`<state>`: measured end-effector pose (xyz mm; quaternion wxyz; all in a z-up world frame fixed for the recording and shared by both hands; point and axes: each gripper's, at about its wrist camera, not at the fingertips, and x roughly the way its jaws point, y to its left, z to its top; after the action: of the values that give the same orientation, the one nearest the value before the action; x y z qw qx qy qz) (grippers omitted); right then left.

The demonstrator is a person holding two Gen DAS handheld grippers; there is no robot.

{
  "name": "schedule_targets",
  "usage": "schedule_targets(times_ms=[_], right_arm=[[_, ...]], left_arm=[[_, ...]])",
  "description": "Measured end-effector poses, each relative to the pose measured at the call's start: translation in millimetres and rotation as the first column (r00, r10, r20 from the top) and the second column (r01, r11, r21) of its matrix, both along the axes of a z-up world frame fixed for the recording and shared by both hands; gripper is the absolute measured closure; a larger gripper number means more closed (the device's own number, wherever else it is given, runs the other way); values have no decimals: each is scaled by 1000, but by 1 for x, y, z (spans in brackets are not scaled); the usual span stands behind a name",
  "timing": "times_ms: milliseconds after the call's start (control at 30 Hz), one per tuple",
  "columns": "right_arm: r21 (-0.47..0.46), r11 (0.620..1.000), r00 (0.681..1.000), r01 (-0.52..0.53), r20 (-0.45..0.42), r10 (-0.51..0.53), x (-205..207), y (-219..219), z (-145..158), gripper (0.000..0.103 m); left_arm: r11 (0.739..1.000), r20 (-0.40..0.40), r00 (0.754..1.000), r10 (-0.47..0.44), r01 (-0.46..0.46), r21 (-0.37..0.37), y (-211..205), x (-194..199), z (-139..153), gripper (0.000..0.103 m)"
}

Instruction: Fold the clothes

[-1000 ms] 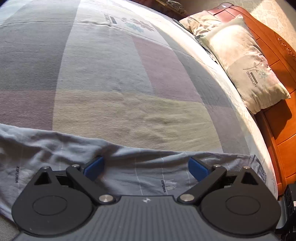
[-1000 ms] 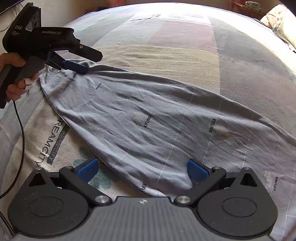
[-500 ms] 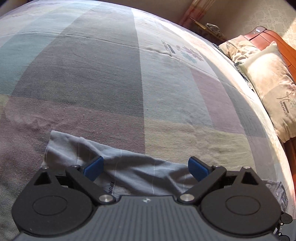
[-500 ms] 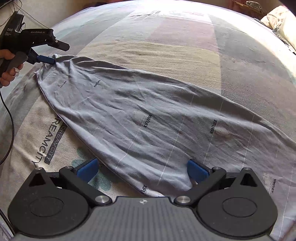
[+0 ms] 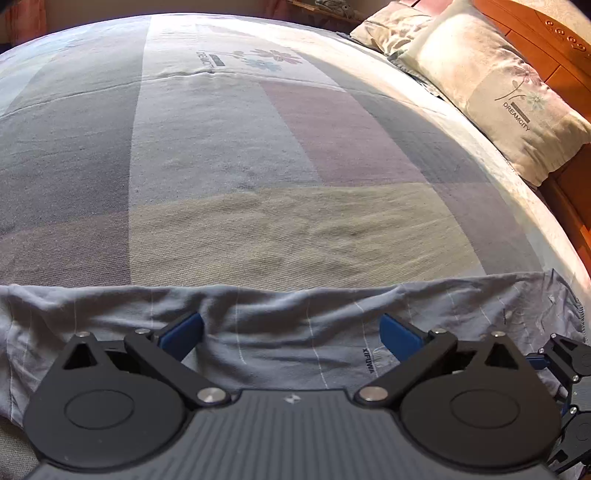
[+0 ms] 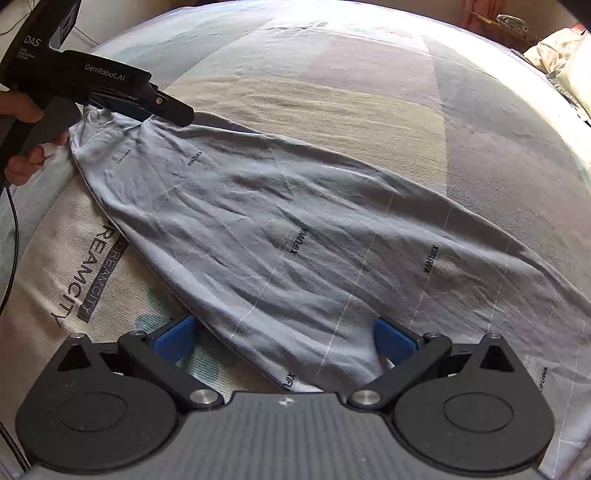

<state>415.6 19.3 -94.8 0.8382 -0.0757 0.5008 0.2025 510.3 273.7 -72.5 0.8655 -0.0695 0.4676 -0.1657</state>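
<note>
The garment's [image 6: 295, 236] 3 o'clock end was cut off. Grey, wrinkled cloth was spread on the bedspread [image 5: 258, 147]. Both grippers, left [image 5: 291, 330] and right [image 6: 284, 334], were held spread.

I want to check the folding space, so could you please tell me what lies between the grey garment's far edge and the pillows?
In the left wrist view, only bare patchwork bedspread lies between the grey garment and the pillows.

One garment [image 6: 314, 236], two grippers [image 5: 291, 334] [image 6: 284, 338], two pillows [image 5: 495, 85] [image 5: 388, 31] upper right, one bedspread [image 5: 258, 155], one hand [image 6: 26, 162] at left edge.
</note>
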Motion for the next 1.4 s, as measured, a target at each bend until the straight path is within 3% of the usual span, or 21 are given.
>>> schedule_targets(times_ms=[300,367,633,767,867,933,1033,1167,1267,1300,1400], right_arm=[[6,1000,1000,11,-12,-11,2,-1,2,0],[23,1000,1000,18,-16,-17,2,-4,6,0],[43,991,990,127,60,-130,1,-34,22,0],[23,986,987,163,7,-163,-3,-51,6,0],[-8,995,995,98,5,-98,-16,-52,7,0],[34,993,994,112,1,-112,-22,-62,15,0],[33,976,975,215,48,-217,-28,-87,28,0],[-24,945,944,325,56,-324,-28,-123,23,0],[-64,945,948,320,14,-319,-33,-140,11,0],[-79,951,953,300,-3,-301,-36,-143,6,0],[-65,974,976,216,-21,-218,-51,-144,12,0]], left_arm=[[998,-57,998,-31,34,60,-24,4,-10,2],[997,-35,998,-50,51,49,-35,-2,-3,2],[975,-43,984,-170,174,138,-92,-20,-11,2],[963,-35,990,-139,144,229,-98,-14,-25,2],[963,-59,991,-121,131,234,-104,-11,-19,2],[964,-61,989,-136,146,222,-111,-17,-11,2],[946,-20,977,-211,209,249,-135,-39,-1,2],[922,-34,961,-275,273,275,-166,-61,-19,2],[917,-52,967,-249,253,310,-173,-63,-39,0],[933,-40,976,-214,216,289,-170,-61,-39,0],[933,-66,984,-163,176,313,-177,-58,-29,3]])
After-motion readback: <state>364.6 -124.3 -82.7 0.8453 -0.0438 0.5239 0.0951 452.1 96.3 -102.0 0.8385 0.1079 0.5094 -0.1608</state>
